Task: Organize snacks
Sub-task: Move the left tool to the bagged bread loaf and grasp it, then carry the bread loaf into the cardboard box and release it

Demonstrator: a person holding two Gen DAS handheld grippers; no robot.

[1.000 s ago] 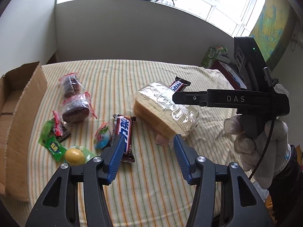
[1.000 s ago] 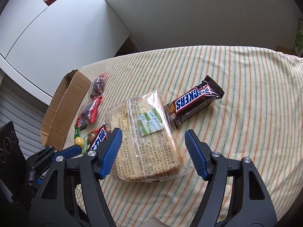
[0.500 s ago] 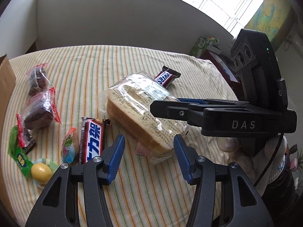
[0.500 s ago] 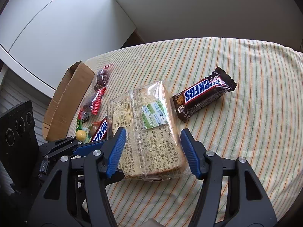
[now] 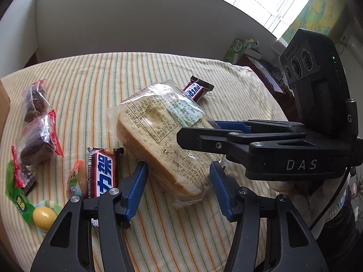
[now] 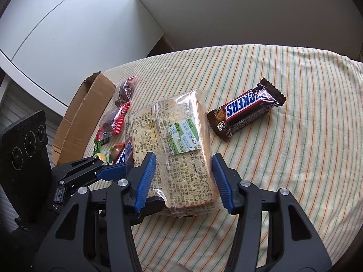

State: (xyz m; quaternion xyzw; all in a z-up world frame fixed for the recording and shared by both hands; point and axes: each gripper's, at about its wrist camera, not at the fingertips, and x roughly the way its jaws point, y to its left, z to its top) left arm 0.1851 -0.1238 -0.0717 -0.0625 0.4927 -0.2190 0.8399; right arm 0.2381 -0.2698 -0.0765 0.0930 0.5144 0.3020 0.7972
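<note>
You are bringing both grippers to the bag of sliced bread, which is lying on the striped cloth between the Snickers bar and the other candies. Your right gripper is standing spread around the near end of the bag, its pads touching or almost touching the film. Your left gripper is also spread around the bag, not yet pinching. The bread looks light and very soft and its wrapper slippery, so be taking it across the slices, gently.
</note>
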